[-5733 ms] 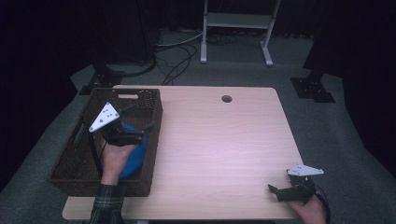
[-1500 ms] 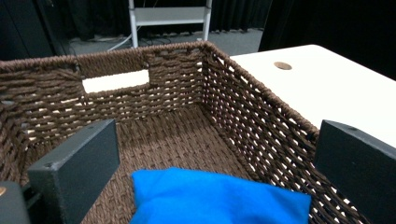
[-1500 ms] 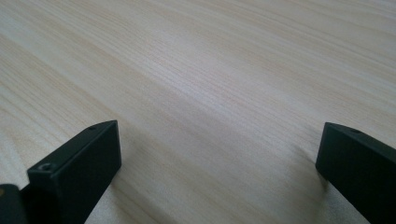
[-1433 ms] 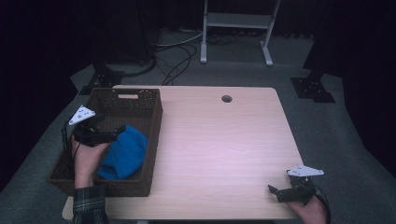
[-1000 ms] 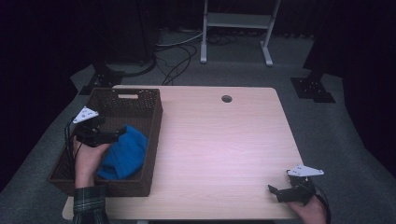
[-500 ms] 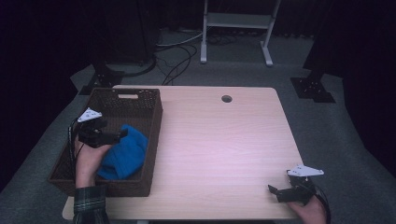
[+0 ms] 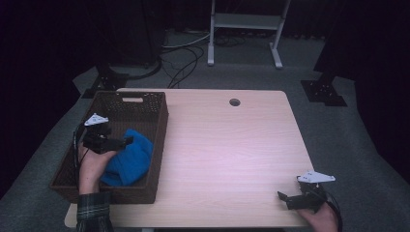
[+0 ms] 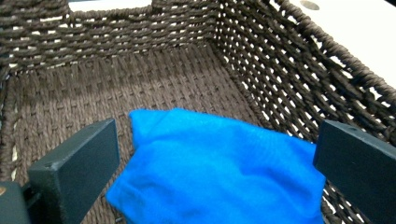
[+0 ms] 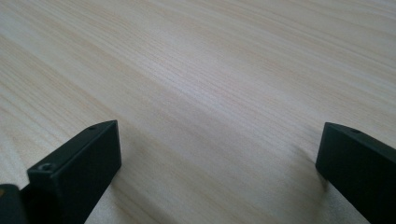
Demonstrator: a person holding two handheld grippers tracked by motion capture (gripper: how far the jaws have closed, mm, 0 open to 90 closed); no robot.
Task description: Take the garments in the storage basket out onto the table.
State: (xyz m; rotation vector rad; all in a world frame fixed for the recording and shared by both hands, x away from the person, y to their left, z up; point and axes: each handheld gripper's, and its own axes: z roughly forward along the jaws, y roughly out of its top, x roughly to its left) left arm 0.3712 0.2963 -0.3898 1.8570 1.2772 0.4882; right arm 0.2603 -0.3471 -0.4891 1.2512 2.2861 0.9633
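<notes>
The blue cloth (image 8: pixel 219 170) lay bunched in the basket (image 7: pixel 145 104), against its right wall. Your left claw (image 7: pixel 126 140) hung spread wide just above it, gripping nothing. For a clean pickup, you wanted to drop straight down and pinch a thick fold near the middle, clear of the weave. Your right claw (image 7: pixel 282 197) sat released on the tabletop (image 7: pixel 232 145), well apart.
</notes>
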